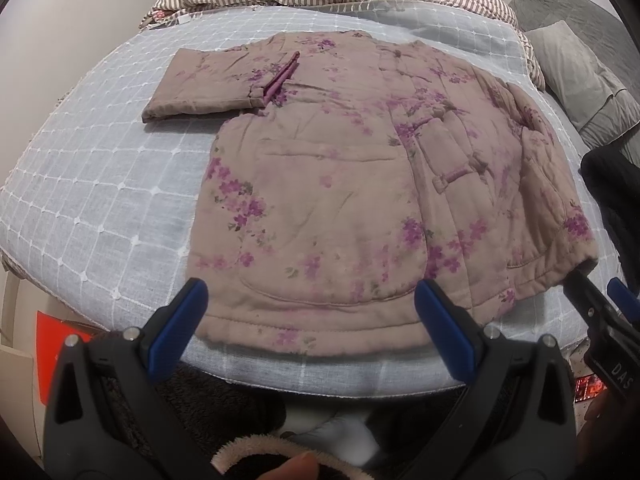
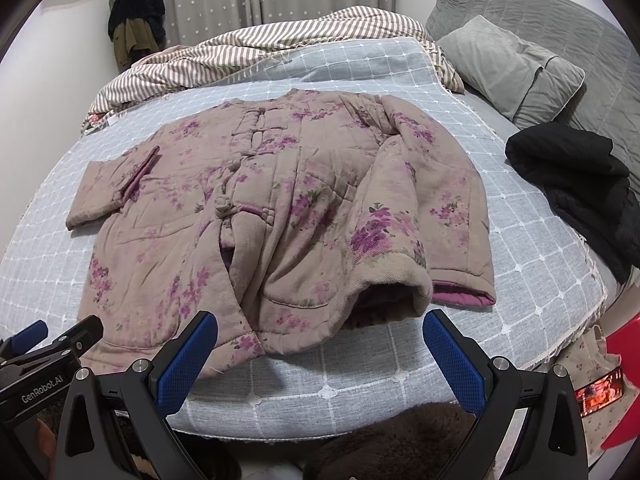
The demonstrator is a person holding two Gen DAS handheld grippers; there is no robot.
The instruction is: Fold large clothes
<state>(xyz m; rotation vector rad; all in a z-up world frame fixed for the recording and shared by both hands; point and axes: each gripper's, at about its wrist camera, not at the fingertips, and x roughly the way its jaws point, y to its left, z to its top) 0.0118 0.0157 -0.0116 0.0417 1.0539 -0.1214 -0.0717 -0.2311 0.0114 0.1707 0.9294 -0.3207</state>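
A padded beige jacket with purple flowers (image 1: 344,184) lies front up on the bed, also in the right wrist view (image 2: 256,208). Its left sleeve (image 1: 200,84) stretches out sideways. Its right sleeve (image 2: 404,216) is folded down over the body, cuff (image 2: 396,292) near the hem. My left gripper (image 1: 312,320) is open, hovering at the jacket's hem. My right gripper (image 2: 320,352) is open, just short of the hem and cuff; it also shows in the left wrist view (image 1: 600,300).
The bed has a blue-grey checked cover (image 1: 100,184). A striped quilt (image 2: 256,52) is bunched at the far side. A grey pillow (image 2: 508,64) and a black garment (image 2: 580,184) lie at the right. A red object (image 2: 624,380) is off the bed's right edge.
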